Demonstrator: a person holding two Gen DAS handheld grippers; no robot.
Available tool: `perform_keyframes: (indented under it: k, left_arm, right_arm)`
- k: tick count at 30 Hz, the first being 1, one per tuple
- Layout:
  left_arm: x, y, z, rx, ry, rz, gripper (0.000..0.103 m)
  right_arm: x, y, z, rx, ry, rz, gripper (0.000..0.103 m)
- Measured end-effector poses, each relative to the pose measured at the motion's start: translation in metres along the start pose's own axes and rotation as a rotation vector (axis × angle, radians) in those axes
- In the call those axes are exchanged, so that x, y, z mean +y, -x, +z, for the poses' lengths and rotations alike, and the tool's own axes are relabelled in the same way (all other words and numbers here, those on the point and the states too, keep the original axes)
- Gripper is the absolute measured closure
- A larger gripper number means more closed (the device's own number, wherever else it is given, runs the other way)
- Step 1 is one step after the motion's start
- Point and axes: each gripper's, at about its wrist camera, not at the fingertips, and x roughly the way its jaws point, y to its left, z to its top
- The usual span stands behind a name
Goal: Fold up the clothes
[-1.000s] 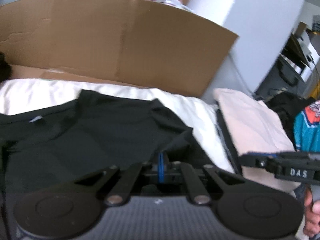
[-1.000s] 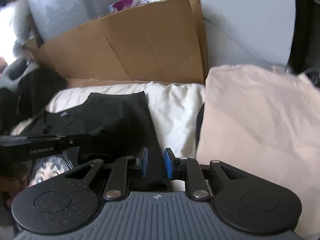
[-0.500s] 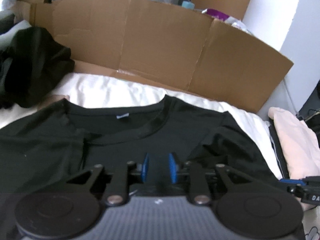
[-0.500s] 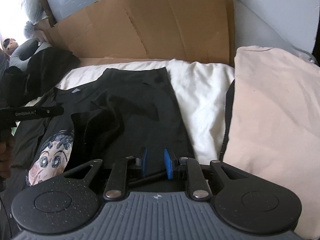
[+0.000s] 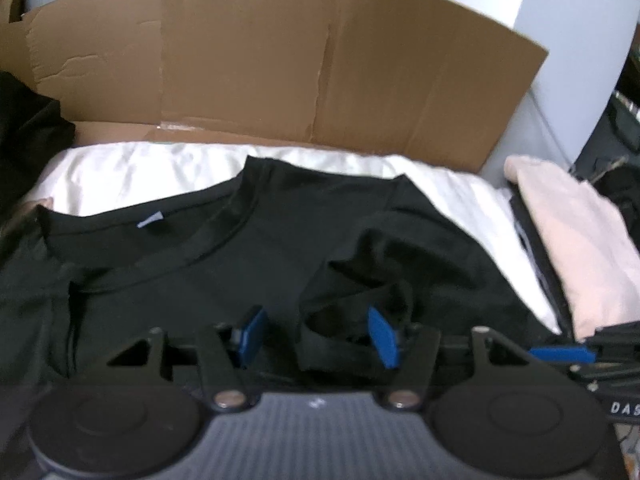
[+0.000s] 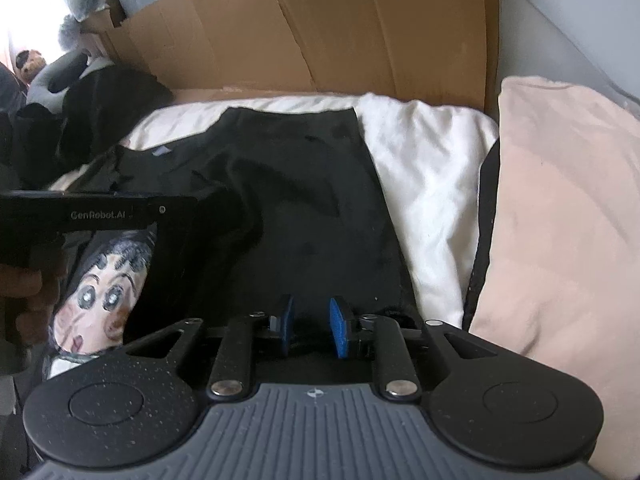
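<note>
A black T-shirt (image 5: 280,240) lies front up on a white sheet (image 5: 140,172), its collar and label toward the cardboard. Its right sleeve is folded inward over the chest. My left gripper (image 5: 316,336) hovers over that crumpled sleeve, and its jaws are opening. The cloth lies loose between the blue pads (image 5: 384,338), which do not press on it. In the right wrist view the T-shirt (image 6: 304,200) shows a cartoon face print (image 6: 100,300). My right gripper (image 6: 312,330) sits low at the shirt's right side edge, its pads a narrow gap apart with black cloth beneath.
A brown cardboard wall (image 5: 280,60) stands behind the sheet. A folded pale pink cloth (image 6: 560,220) lies to the right. Dark clothes (image 5: 24,140) pile up at the left, with a plush toy (image 6: 52,76) beyond. A hand (image 6: 24,300) holds the left tool.
My left gripper went from shut to open and let the sleeve drop onto the shirt. The right gripper sank closer to the shirt's edge, its gap unchanged.
</note>
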Motion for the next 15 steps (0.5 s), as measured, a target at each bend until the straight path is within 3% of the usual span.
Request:
perform_keyframes:
  k: [4, 6, 8, 15]
  left_arm:
    - [-0.002, 0.002, -0.001, 0.004, -0.061, -0.004, 0.054]
    - [-0.003, 0.003, -0.002, 0.008, -0.085, -0.004, 0.069]
    - [-0.003, 0.004, -0.004, 0.011, -0.104, -0.005, 0.096]
    - [0.000, 0.026, -0.006, -0.054, -0.158, -0.038, 0.102]
  right_arm:
    - [-0.002, -0.003, -0.003, 0.013, 0.013, -0.007, 0.076]
    - [-0.001, -0.004, -0.004, 0.015, 0.021, -0.010, 0.076]
    - [-0.001, -0.005, -0.004, 0.017, 0.029, -0.014, 0.076]
    - [-0.001, -0.006, -0.006, 0.025, 0.045, -0.024, 0.076]
